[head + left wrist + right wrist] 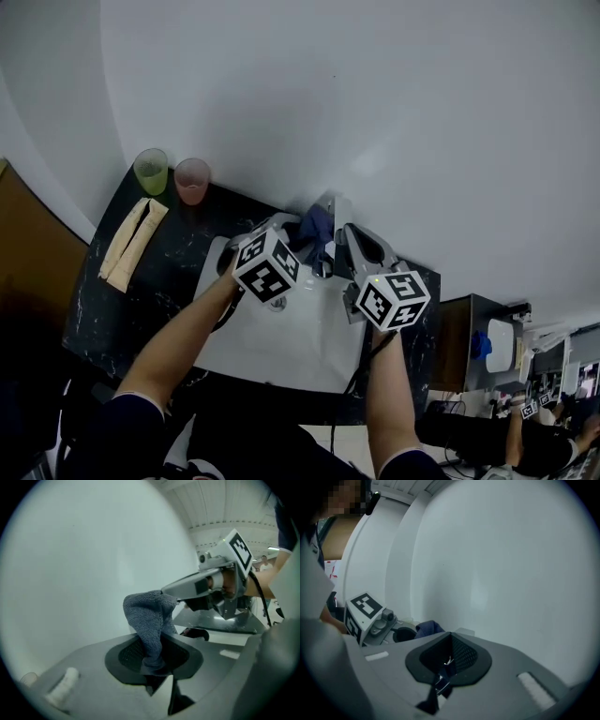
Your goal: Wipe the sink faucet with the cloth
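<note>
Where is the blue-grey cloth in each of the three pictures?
Head view: the cloth is near the middle, at the foot of the white wall.
Left gripper view: in the middle, standing up from the left gripper, whose jaws pinch it.
Right gripper view: small, low and left of centre, beyond the jaws.
Shared landmark: the white wall behind the cloth.
</note>
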